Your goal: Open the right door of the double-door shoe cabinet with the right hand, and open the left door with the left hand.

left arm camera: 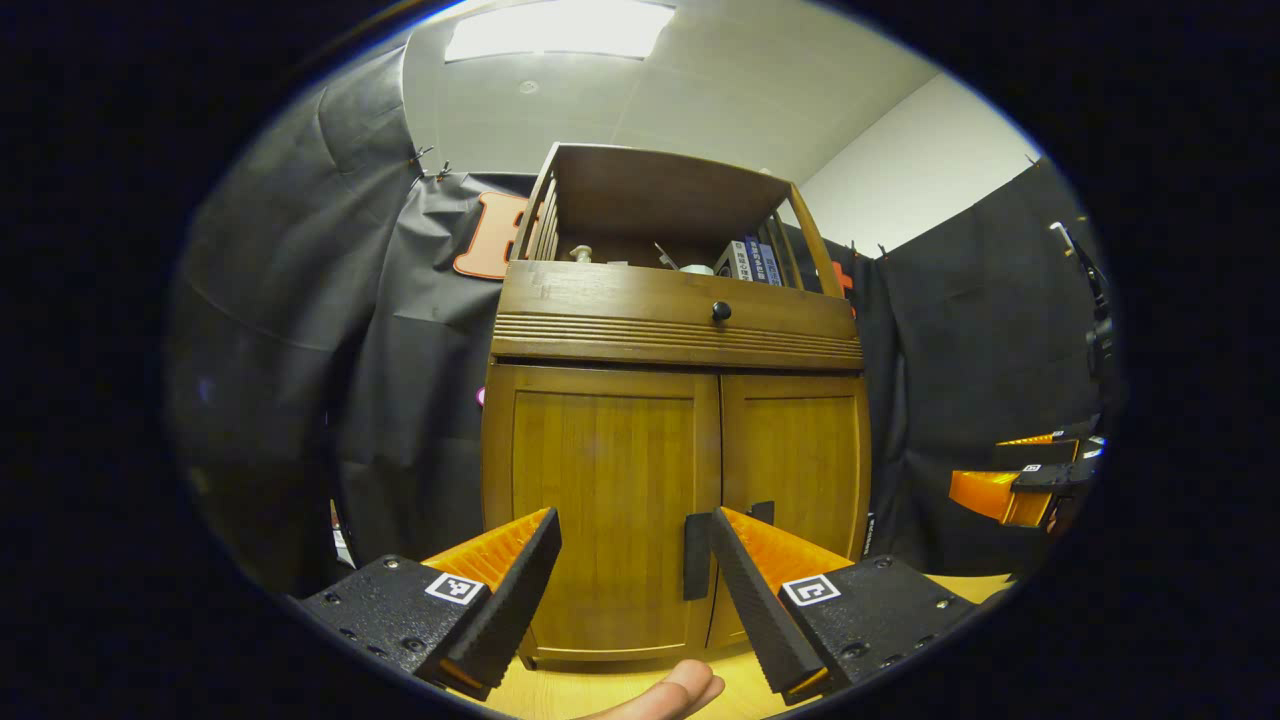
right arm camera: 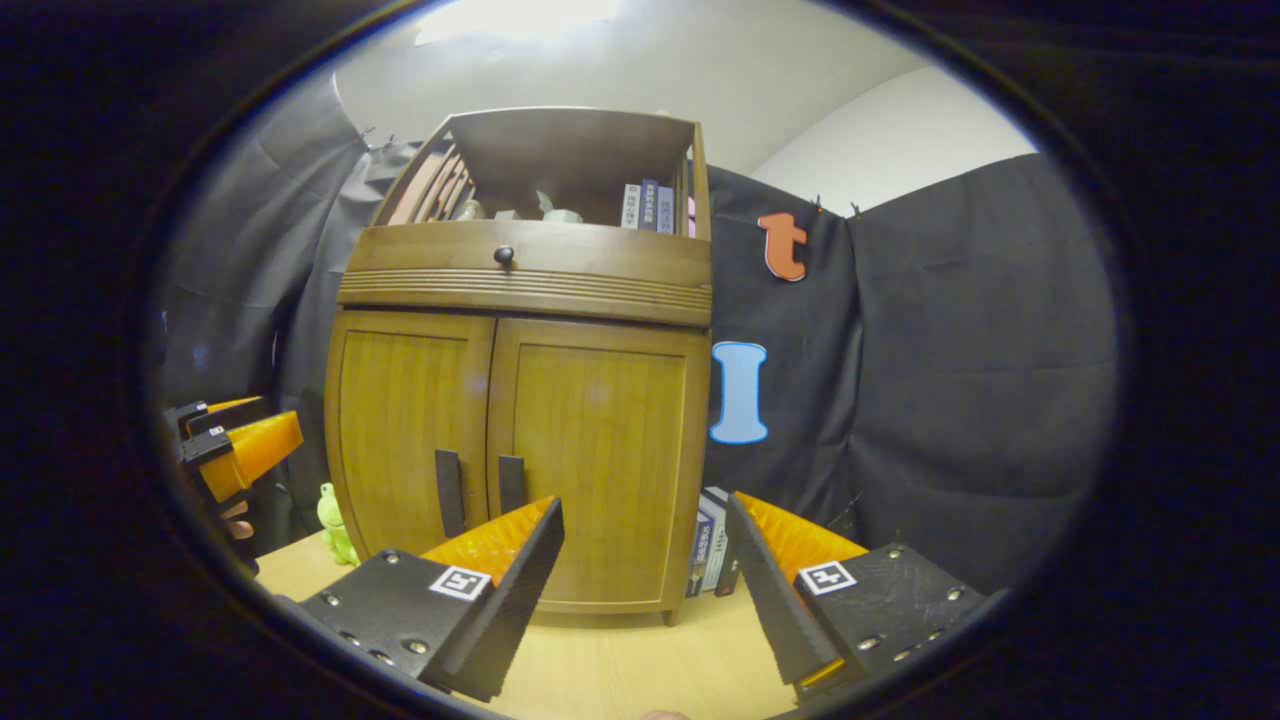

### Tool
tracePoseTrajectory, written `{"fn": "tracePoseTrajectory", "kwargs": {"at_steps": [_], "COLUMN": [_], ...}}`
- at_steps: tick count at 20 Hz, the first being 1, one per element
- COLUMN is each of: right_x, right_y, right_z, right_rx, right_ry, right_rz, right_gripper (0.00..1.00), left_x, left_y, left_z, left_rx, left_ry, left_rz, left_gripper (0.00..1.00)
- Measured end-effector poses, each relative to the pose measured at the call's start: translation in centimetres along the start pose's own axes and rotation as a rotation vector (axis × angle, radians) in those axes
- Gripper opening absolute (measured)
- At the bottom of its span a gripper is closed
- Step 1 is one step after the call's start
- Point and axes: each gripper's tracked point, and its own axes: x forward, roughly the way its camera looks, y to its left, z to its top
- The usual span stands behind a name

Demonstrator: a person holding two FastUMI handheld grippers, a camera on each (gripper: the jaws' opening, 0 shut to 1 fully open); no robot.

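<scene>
Your fingertip (left arm camera: 690, 690) pokes in at the bottom of the left gripper view, just below the left gripper (left arm camera: 632, 530), which is released, jaws spread wide w/ nothing between. Your right gripper (right arm camera: 640, 520) is likewise released. Both hang above the desk (right arm camera: 620, 660), apart from the shoe cabinet (right arm camera: 520, 400). Left door (left arm camera: 605, 500) and right door (right arm camera: 600, 460) both sit closed, handles (right arm camera: 480, 490) side by side at the centre seam. Green frog toy (right arm camera: 338, 520) beside cabinet's left; books (right arm camera: 708, 550) at its right.

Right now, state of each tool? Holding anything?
Left tool: open, holding nothing, facing the closed left door.
Right tool: open, holding nothing, facing the closed right door.
</scene>
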Motion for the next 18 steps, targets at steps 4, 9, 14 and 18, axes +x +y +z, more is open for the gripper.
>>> {"fn": "tracePoseTrajectory", "kwargs": {"at_steps": [4,9,14,18], "right_x": [1.7,5.7,10.0,13.9], "right_y": [1.4,3.2,7.1,10.8], "right_z": [-0.7,-0.8,-0.6,-3.1], "right_rx": [0.019,0.062,0.088,0.095], "right_ry": [0.02,0.021,0.01,0.086], "right_rz": [0.039,0.07,0.167,0.218], "right_gripper": [0.96,0.94,0.96,0.96], "left_x": [0.0,0.0,0.1,0.3], "left_y": [0.1,0.2,0.3,0.4], "left_z": [-0.2,-0.3,-0.4,-0.5], "left_rx": [0.0,-0.009,-0.036,-0.054], "left_ry": [-0.003,-0.005,-0.006,0.001], "left_rz": [0.006,0.024,0.048,0.061], "left_gripper": [0.93,0.87,0.87,0.93]}}
